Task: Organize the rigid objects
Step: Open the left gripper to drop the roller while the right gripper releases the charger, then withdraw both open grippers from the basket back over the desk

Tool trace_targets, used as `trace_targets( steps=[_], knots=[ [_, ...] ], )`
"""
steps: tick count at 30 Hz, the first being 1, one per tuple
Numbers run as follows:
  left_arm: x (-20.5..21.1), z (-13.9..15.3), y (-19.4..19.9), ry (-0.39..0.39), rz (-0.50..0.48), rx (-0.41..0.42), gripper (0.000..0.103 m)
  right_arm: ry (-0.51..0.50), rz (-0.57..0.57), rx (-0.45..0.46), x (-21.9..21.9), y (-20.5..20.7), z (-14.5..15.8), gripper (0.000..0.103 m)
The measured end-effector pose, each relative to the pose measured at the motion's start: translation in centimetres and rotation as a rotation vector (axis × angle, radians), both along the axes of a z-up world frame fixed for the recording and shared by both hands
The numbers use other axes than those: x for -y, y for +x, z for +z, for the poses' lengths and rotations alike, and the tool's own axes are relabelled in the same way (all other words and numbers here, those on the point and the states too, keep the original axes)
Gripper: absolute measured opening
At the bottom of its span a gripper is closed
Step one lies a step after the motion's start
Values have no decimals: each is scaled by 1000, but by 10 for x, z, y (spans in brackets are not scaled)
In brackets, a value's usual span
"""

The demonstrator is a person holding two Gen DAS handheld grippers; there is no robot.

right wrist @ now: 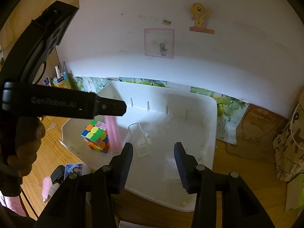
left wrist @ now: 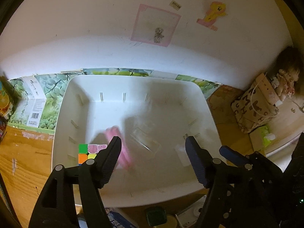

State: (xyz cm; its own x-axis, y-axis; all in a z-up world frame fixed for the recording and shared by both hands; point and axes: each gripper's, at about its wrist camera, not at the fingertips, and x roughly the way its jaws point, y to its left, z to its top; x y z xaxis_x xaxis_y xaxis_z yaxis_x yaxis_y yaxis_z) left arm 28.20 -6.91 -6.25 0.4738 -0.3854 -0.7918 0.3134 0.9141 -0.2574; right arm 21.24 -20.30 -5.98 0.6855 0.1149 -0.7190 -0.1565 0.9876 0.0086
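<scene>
**Left wrist view.**
- Left tongs [left wrist: 153, 139]: hung released over a white bin [left wrist: 62, 114] on the wooden bench [left wrist: 24, 161]. Jaws stood wide apart, with nothing pinched.
- Pink piece [left wrist: 121, 152]: showed blurred inside the bin, partly hidden behind the left finger's tip and clear of both pads.
- Cube [left wrist: 89, 152]: lay at the bin's left wall, just left of the pink piece. Could not be told whether touching it.
- Clear box [left wrist: 146, 140]: lay tilted on the bin floor, framed between the two fingers and well below them.

**Right wrist view.**
- Right tongs [right wrist: 153, 144]: likewise released, jaws parted and empty, and poised above the bin's near rim.
- Clear box [right wrist: 139, 140]: lay just beyond the left finger's tip, untouched.
- Cube [right wrist: 96, 136] and pink piece [right wrist: 112, 133]: sat further left, side by side near the bin's left corner. The pink piece leaned up behind the cube.
- Left tongs [right wrist: 114, 106]: reached in from the left above both, gripped by a hand [right wrist: 28, 142].

**Writing.**
- "GenRobot.AI" read along the left tongs' body.
- Carton [left wrist: 34, 104]: stood behind the bin, printed with green grapes. Bore Chinese characters too small to read, and a barcode.
- Bag [left wrist: 254, 110]: sat at the right and carried scattered capital letters.
- Label [left wrist: 175, 4] on the wall: illegible.
</scene>
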Motion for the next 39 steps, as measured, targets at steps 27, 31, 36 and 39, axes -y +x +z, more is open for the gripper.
trace_targets(
  steps=[27, 31, 36, 39],
  knots=[
    [-47, 79, -116, 9, 94, 239, 79, -43, -17, 213, -20, -101, 76, 79],
    [-55, 73, -141, 12, 112, 222, 79, -31, -25, 203, -26, -122, 73, 80],
    [-63, 60, -174, 20, 126, 184, 79, -27, -25, 181, -38, -149, 63, 80],
    [-69, 48, -189, 40, 143, 137, 82, -22, -20, 154, -45, -164, 55, 80]
  ],
)
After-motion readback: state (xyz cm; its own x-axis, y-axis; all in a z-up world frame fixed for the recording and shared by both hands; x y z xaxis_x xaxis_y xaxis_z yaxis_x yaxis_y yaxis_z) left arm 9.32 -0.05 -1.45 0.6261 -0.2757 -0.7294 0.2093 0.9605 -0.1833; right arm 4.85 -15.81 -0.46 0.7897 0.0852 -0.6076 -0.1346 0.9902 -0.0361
